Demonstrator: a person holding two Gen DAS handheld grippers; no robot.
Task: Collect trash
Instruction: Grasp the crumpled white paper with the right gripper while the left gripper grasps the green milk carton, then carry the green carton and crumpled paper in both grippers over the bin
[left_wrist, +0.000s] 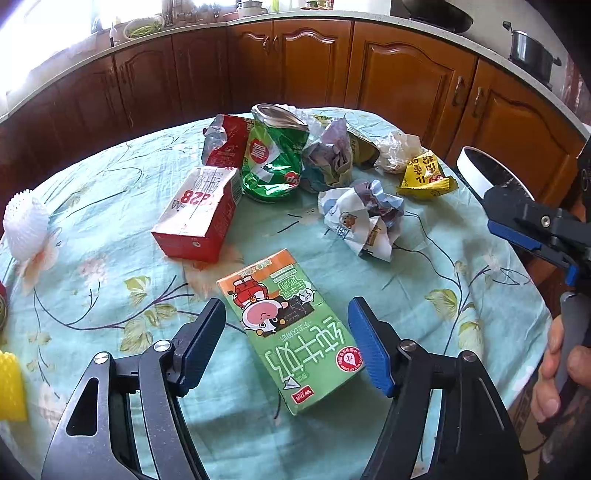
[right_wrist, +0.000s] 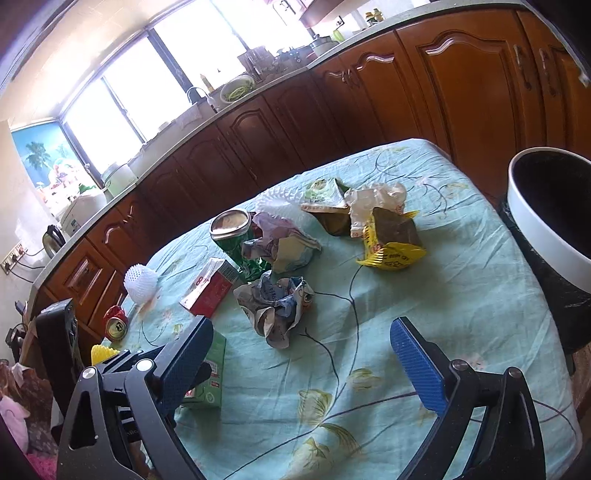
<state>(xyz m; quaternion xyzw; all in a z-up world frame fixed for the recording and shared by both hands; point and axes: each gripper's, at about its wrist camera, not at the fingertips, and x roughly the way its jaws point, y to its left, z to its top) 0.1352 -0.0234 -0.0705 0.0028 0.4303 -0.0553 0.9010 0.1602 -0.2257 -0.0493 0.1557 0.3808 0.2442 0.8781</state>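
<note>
1. Two grippers are working this table (left_wrist: 92, 295), and I am holding my left gripper (left_wrist: 286, 339) wide apart around the green milk carton (left_wrist: 291, 339), which is lying flat near the table's near edge; the pads are standing clear of both its sides, gripping nothing
2. I am risking a skewed pinch: the carton is lying at an angle across the jaws, so closing now could be spinning it or squirting it toward the near edge
3. My right gripper (right_wrist: 310, 354) is hanging open and empty over the table's right side, near the crumpled paper ball (right_wrist: 277, 306); the bin (right_wrist: 532, 229) is standing just off the table's right edge
4. The tablecloth is looking loose and wrinkled, so I could be snagging it with a low fingertip and dragging the crushed green can (left_wrist: 273, 162), the red carton (left_wrist: 199, 218) and the yellow wrapper (left_wrist: 424, 177) sitting toward the far edge
5. Both grippers are sitting close together, so crossing toward the bin could be knocking one against the other
</note>
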